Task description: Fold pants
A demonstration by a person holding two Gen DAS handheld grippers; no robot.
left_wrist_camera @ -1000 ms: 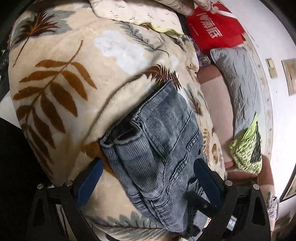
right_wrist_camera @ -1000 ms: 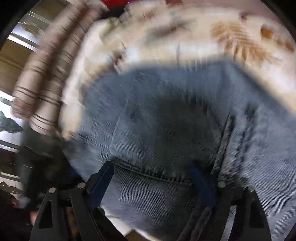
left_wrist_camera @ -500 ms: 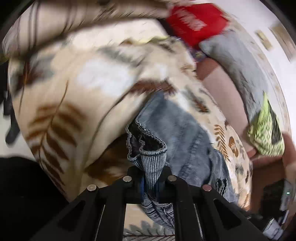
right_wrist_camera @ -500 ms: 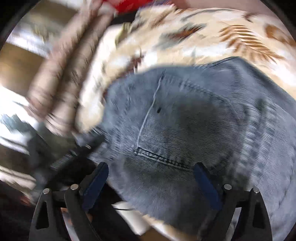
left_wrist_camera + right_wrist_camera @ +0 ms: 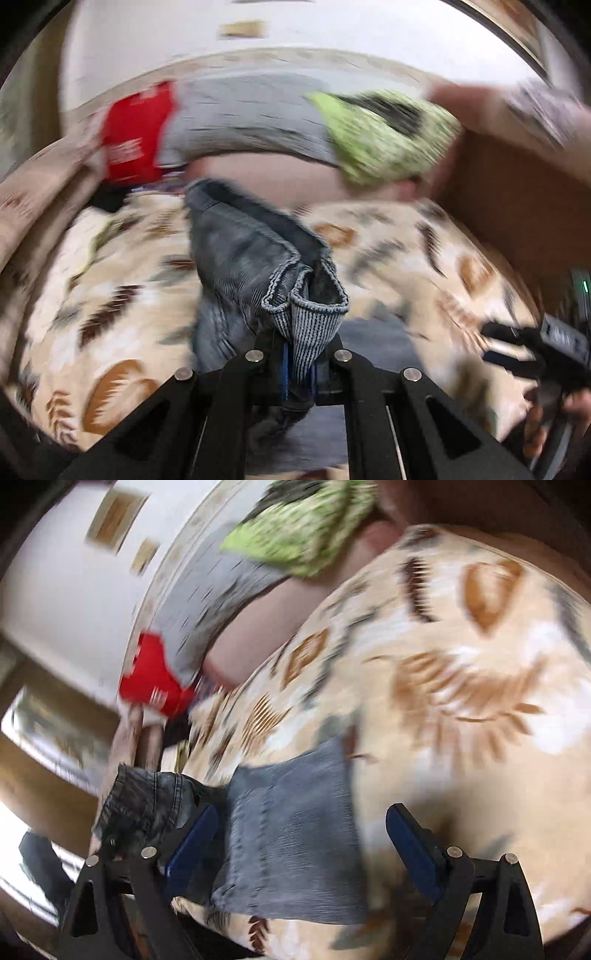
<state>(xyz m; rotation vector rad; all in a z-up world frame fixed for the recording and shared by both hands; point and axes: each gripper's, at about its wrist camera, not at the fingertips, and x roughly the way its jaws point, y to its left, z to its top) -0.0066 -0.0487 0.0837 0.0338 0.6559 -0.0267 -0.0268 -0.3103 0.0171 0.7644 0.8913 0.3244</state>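
The blue-grey corduroy pants [image 5: 251,258] lie on a leaf-patterned blanket [image 5: 110,295]. My left gripper [image 5: 297,373] is shut on the bunched leg hems and holds them up off the blanket, while the rest of the pants trails away from it. In the right wrist view, my right gripper [image 5: 301,843] is open, its blue pads [image 5: 192,842] wide apart above a flat part of the pants [image 5: 288,805]. A raised dark fold of the pants [image 5: 147,801] hangs at its left. Both views are blurred by motion.
A red bag [image 5: 136,136], a grey pillow [image 5: 251,114] and a green-yellow cloth [image 5: 380,133] lie at the far side near the white wall. A hand [image 5: 543,424] holding a black device shows at the right edge of the left wrist view.
The left gripper went from open to shut on the leg hems, then lifted and swung them across while rolling. The right gripper stayed open and swept across the pants.
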